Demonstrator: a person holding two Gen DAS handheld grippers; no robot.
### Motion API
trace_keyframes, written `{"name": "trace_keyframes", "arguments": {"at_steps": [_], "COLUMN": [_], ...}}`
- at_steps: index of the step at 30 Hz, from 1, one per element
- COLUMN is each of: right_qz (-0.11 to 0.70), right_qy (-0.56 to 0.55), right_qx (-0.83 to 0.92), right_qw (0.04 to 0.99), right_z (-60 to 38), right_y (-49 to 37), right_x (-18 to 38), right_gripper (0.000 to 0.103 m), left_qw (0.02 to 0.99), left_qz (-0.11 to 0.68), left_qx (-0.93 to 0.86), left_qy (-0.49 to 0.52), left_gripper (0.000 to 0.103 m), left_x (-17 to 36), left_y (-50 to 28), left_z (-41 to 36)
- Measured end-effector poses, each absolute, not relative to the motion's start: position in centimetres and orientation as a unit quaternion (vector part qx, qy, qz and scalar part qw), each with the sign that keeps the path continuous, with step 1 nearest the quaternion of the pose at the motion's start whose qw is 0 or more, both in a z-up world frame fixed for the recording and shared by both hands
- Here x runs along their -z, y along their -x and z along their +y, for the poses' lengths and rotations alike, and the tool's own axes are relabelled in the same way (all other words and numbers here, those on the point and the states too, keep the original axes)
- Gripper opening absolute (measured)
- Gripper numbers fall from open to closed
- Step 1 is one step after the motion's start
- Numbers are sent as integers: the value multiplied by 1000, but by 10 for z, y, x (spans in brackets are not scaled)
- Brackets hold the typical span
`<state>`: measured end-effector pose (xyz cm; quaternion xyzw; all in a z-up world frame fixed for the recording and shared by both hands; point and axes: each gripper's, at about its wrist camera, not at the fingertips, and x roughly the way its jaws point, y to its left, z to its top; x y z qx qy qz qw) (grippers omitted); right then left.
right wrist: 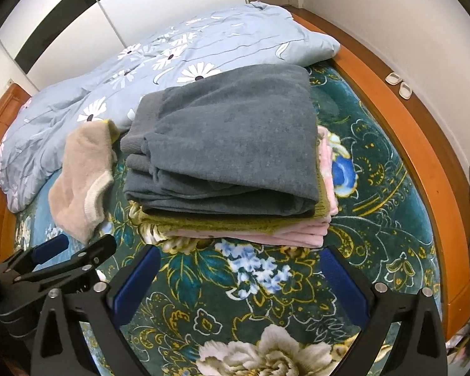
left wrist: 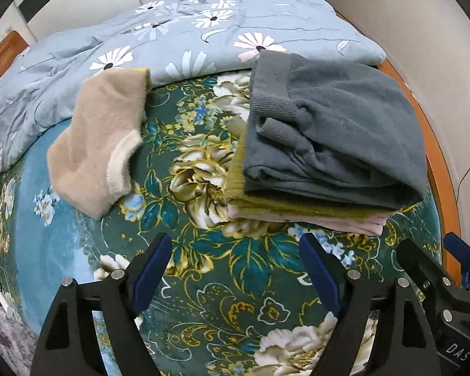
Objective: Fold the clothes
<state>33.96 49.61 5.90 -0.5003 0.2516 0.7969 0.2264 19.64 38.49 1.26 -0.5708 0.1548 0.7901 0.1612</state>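
A: Where is the folded pile sitting relative to the tongs?

B: The grey sweater [right wrist: 232, 144] is lying folded on top of an olive garment [right wrist: 235, 221] and a pink garment [right wrist: 266, 235], all stacked on the floral bedspread [right wrist: 376, 188]. The stack is sitting just ahead of the right gripper [right wrist: 239, 279], apart from its tips.

A: And from the other side?

B: The left gripper [left wrist: 236, 266] is hovering over bare bedspread, with the stack ahead and to its right. The beige garment [left wrist: 100, 144] is lying ahead to its left, partly resting on the blue daisy quilt [left wrist: 172, 40].

A: Are the tongs gripping anything?

B: No. Both are standing spread wide, with nothing between the jaws.
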Motion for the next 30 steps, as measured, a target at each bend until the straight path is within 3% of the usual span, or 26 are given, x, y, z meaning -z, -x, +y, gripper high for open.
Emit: {"name": "trace_keyframes", "arguments": {"at_steps": [30], "right_qz": [272], "right_qy": [516], "right_qx": [-779], "right_qw": [229], "right_z": [516], "right_y": [-343], "right_x": [-39], "right_gripper": [103], "left_qw": [165], "left_qz": [175], "left_qx": [-793], "left_qy": [560], "left_gripper": [84], "left_x": [-12], "left_y": [-191], "left_z": [412]}}
